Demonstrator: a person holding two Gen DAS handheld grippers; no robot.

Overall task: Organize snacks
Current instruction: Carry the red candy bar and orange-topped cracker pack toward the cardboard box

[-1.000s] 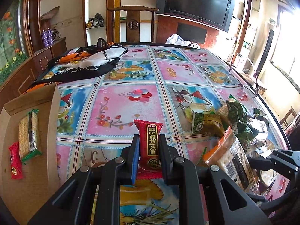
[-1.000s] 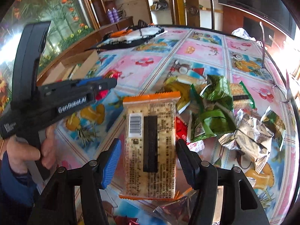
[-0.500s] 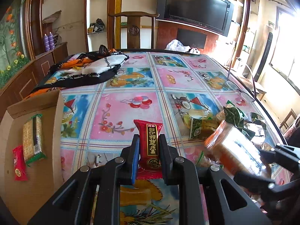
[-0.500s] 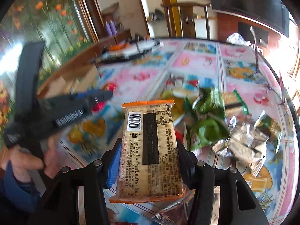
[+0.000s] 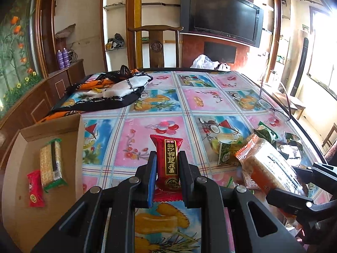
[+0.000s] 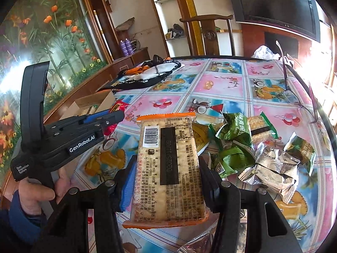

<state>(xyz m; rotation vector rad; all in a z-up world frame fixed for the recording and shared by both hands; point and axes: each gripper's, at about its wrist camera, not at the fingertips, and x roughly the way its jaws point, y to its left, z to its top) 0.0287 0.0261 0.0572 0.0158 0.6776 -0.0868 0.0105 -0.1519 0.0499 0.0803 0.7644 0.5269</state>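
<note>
Wood-panelled walls, a flower mural on the left and a dark TV [image 5: 223, 19] on the far wall surround a worktop [image 5: 185, 103] under a pink-and-blue fruit-print cloth. At the near left lies an open cardboard box [image 5: 21, 206] with a small red packet [image 5: 35, 188] and a green-ended cracker pack [image 5: 52, 164] side by side inside. Beyond it, at the far left, a black, white and orange scarf [image 5: 109, 92] is heaped on the cloth.

The left gripper [image 5: 167, 172] has its fingers [image 5: 152, 175] closed tight on a red snack bar [image 5: 169, 162], which stands up between them above the cloth, just as a second ago. In the right wrist view a hand [image 6: 40, 191] in a blue sleeve grips its handle.

The right gripper [image 6: 166, 181] now has its fingers [image 6: 128, 181] pressed against both long edges of an orange-ended cracker pack [image 6: 168, 168]. A second ago those fingers stood apart from the pack, which lay among the pile; now the pack is lifted clear of the cloth, tilted, barcode side up, and from the left wrist view it hangs at the right [image 5: 269, 166], higher than before.

Right of it, a loose pile of green snack bags [image 6: 233, 141] and silver packets [image 6: 273, 168] covers the near right of the worktop. Glasses [image 6: 294, 97] lie farther back by the right edge.
</note>
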